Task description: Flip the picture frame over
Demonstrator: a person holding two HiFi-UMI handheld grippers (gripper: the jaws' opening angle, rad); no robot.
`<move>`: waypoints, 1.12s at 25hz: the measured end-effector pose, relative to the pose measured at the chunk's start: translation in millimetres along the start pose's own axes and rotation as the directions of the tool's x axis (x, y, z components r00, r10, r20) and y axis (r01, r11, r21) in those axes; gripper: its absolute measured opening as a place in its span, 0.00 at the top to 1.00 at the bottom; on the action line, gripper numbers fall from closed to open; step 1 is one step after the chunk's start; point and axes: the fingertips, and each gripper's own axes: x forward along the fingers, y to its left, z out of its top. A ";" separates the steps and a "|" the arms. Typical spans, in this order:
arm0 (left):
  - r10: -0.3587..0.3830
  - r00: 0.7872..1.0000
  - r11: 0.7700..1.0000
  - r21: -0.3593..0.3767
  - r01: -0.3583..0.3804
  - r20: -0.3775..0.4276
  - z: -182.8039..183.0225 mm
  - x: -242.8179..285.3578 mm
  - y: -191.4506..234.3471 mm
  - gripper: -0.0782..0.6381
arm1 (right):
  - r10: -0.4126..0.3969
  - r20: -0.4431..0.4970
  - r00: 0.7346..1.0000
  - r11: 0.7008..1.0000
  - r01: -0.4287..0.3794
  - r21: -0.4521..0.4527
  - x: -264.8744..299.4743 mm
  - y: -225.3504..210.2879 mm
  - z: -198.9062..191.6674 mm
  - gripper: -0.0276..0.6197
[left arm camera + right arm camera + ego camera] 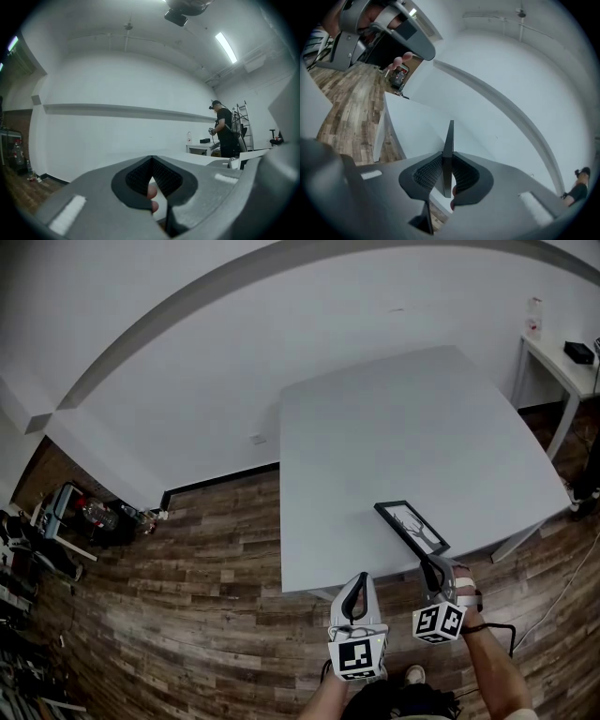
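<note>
While it's got nothing to do, left gripper (354,589) hangs at lower middle, jaws together, empty. Right of it, right gripper (433,570) is clamped on the frame's (412,527) near edge, picture side up over the table's (394,427) front edge. I'd guess that's for turning room.

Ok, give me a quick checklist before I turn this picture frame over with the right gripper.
1. Right gripper clamped on the picture frame: ok.
2. Printed side facing up, flip not yet done: ok.
3. Table bare beyond the frame for landing: ok.
4. Left gripper empty and off the frame: ok.
5. Grip firm enough not to slip in the turn: cannot tell.
</note>
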 end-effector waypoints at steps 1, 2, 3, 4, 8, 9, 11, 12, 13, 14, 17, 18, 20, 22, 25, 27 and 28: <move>0.000 1.000 1.000 0.001 0.000 -0.001 -0.1 -0.2 0.1 0.89 | 0.002 -0.008 1.000 1.000 -0.002 -0.028 1.9 2.0 -0.7 0.82; -0.001 1.000 1.000 0.001 0.001 -0.002 0.1 -0.4 0.1 0.89 | 0.002 -0.016 1.000 0.999 -0.003 -0.053 3.8 3.9 -1.6 0.82; -0.001 1.000 1.000 0.004 0.001 -0.001 0.6 -0.8 0.2 0.89 | 0.000 -0.025 1.000 0.997 -0.002 -0.079 5.7 5.7 -3.1 0.82; 0.001 1.000 1.000 0.008 -0.001 -0.001 0.5 -1.3 0.6 0.89 | -0.002 -0.033 0.999 0.994 -0.002 -0.105 7.6 7.6 -4.8 0.82; 0.001 1.000 1.000 0.001 -0.001 -0.016 -4.7 -2.8 1.2 0.89 | -0.003 -0.074 0.997 0.971 -0.015 -0.240 16.0 19.0 -12.8 0.82; 0.001 1.000 1.000 0.000 -0.001 -0.020 -6.4 -3.0 1.1 0.89 | 0.000 -0.088 0.996 0.961 -0.024 -0.275 18.1 22.8 -15.3 0.82; 0.004 1.000 1.000 0.003 -0.004 -0.017 -5.7 -3.0 1.7 0.89 | 0.007 -0.124 0.992 0.941 -0.048 -0.335 22.4 31.4 -20.4 0.82; 0.007 1.000 1.000 0.005 -0.007 -0.016 -5.9 -3.2 2.2 0.89 | 0.011 -0.144 0.990 0.932 -0.063 -0.358 24.7 36.4 -23.0 0.82; 0.008 1.000 1.000 0.004 -0.008 -0.019 -7.7 -3.7 2.4 0.89 | 0.015 -0.162 0.987 0.923 -0.076 -0.377 26.8 41.6 -25.4 0.81; 0.009 1.000 1.000 0.002 -0.009 -0.023 -9.1 -4.2 2.4 0.89 | 0.018 -0.178 0.984 0.916 -0.087 -0.391 28.7 46.4 -27.2 0.81; 0.013 1.000 1.000 0.003 -0.013 -0.024 -7.5 -5.3 2.3 0.89 | 0.023 -0.219 0.975 0.900 -0.115 -0.419 32.6 57.7 -31.9 0.81; 0.014 1.000 1.000 0.008 -0.014 -0.021 -6.3 -5.4 2.5 0.89 | 0.023 -0.233 0.972 0.895 -0.124 -0.429 34.0 60.9 -34.0 0.81; 0.018 1.000 1.000 0.013 -0.018 -0.018 -5.5 -5.6 3.0 0.89 | 0.021 -0.256 0.966 0.881 -0.139 -0.452 36.3 65.8 -36.7 0.80; 0.024 0.999 1.000 0.008 -0.023 -0.022 -5.6 -7.0 4.1 0.89 | 0.017 -0.264 0.964 0.871 -0.143 -0.469 37.9 68.9 -35.5 0.80; 0.027 0.999 1.000 0.010 -0.027 -0.029 -7.8 -9.3 5.9 0.89 | 0.020 -0.292 0.956 0.860 -0.166 -0.482 39.8 76.6 -39.9 0.79; 0.030 0.999 0.999 0.012 -0.029 -0.029 -8.8 -10.3 6.8 0.89 | 0.030 -0.313 0.949 0.854 -0.188 -0.486 40.4 82.8 -45.3 0.79; 0.031 0.999 0.999 0.012 -0.030 -0.030 -9.4 -10.5 6.9 0.89 | 0.033 -0.318 0.947 0.851 -0.194 -0.488 40.6 85.1 -47.6 0.79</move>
